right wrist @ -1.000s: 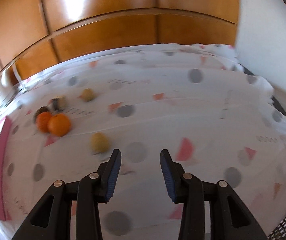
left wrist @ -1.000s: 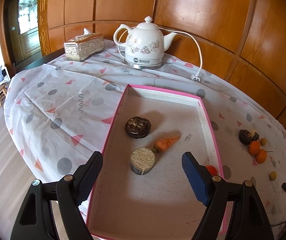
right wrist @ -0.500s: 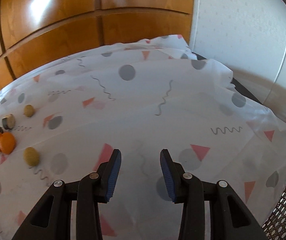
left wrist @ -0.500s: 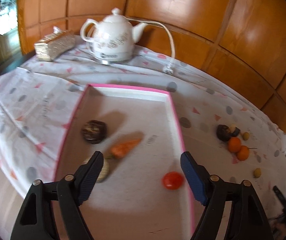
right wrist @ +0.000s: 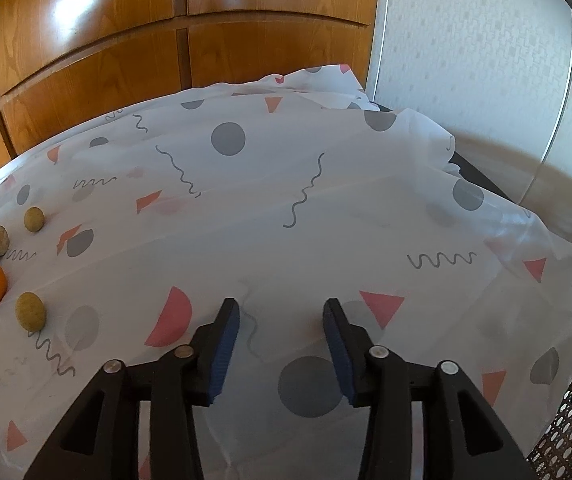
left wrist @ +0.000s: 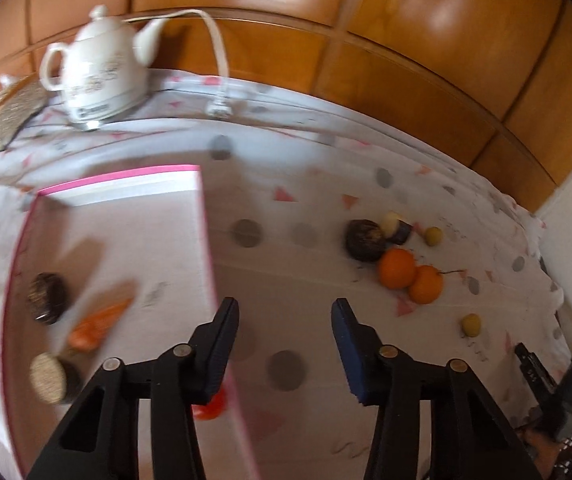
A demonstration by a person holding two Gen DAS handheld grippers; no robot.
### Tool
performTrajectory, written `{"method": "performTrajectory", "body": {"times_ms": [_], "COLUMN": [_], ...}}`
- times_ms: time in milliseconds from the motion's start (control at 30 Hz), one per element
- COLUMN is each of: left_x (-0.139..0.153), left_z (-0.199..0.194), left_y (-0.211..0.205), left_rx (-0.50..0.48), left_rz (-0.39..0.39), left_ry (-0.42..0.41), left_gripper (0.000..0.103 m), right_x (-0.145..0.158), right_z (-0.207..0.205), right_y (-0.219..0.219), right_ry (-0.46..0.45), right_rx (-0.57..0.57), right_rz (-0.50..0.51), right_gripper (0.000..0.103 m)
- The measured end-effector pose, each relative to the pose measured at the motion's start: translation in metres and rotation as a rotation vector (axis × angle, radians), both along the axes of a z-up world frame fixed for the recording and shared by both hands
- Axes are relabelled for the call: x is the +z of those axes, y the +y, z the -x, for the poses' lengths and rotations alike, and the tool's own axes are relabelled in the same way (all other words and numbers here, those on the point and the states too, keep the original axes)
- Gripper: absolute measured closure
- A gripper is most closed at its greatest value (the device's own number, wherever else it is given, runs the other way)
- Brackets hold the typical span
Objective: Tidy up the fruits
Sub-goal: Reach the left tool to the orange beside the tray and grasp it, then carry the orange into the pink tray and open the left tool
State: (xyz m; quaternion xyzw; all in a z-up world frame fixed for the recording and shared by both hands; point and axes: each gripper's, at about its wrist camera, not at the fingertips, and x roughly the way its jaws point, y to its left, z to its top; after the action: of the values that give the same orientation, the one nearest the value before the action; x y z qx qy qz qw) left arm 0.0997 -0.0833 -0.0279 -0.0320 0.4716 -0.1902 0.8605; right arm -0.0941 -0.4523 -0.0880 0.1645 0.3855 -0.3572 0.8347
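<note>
left gripper (left wrist: 285, 334) jaws just been closing, gap empty, hovering over pink tray (left wrist: 205, 216) edge. right gripper (right wrist: 282, 338) just been opening a bit, empty too, over bare tablecloth (right wrist: 326, 184). next up probably two oranges (left wrist: 410, 276) on cloth past tray, touching (round, no long axis, firm-ish, light I'd guess), so pinch across the middle. carrot (left wrist: 100, 322) in tray, tip toward far right.
</note>
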Motion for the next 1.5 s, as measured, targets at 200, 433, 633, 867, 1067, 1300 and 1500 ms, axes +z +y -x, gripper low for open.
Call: {"method": "performTrajectory", "body": {"times_ms": [200, 433, 633, 867, 1067, 1300, 1500], "left_x": [-0.017, -0.036, -0.048, -0.064, -0.059, -0.052, -0.052], "left_z": [-0.012, -0.027, -0.042, -0.055, -0.047, -0.011, 0.017], "left_y": [-0.044, -0.085, -0.103, -0.105, -0.087, -0.053, -0.05], "left_rx": [-0.085, -0.074, -0.01, 0.009, 0.002, -0.014, -0.062], "left_rz": [0.057, 0.127, 0.16, 0.193, 0.207, 0.101, 0.032], "left_ry": [0.09, 0.16, 0.196, 0.217, 0.231, 0.168, 0.1], "left_gripper": [0.072, 0.072, 0.059, 0.062, 0.065, 0.065, 0.065], "right_x": [0.0, 0.0, 0.0, -0.001, -0.001, -0.002, -0.002], "right_z": [0.0, 0.001, 0.001, 0.0, 0.0, -0.001, 0.0], "right_y": [0.0, 0.002, 0.001, 0.002, 0.002, 0.002, 0.002], "right_ry": [-0.01, -0.022, -0.035, -0.037, -0.036, -0.03, -0.031], "right_rx": [0.004, 0.006, 0.005, 0.009, 0.008, 0.008, 0.008], "right_rz": [-0.006, -0.011, -0.017, -0.015, -0.011, -0.006, -0.006], "right_gripper": [0.053, 0.05, 0.049, 0.046, 0.045, 0.044, 0.044]}}
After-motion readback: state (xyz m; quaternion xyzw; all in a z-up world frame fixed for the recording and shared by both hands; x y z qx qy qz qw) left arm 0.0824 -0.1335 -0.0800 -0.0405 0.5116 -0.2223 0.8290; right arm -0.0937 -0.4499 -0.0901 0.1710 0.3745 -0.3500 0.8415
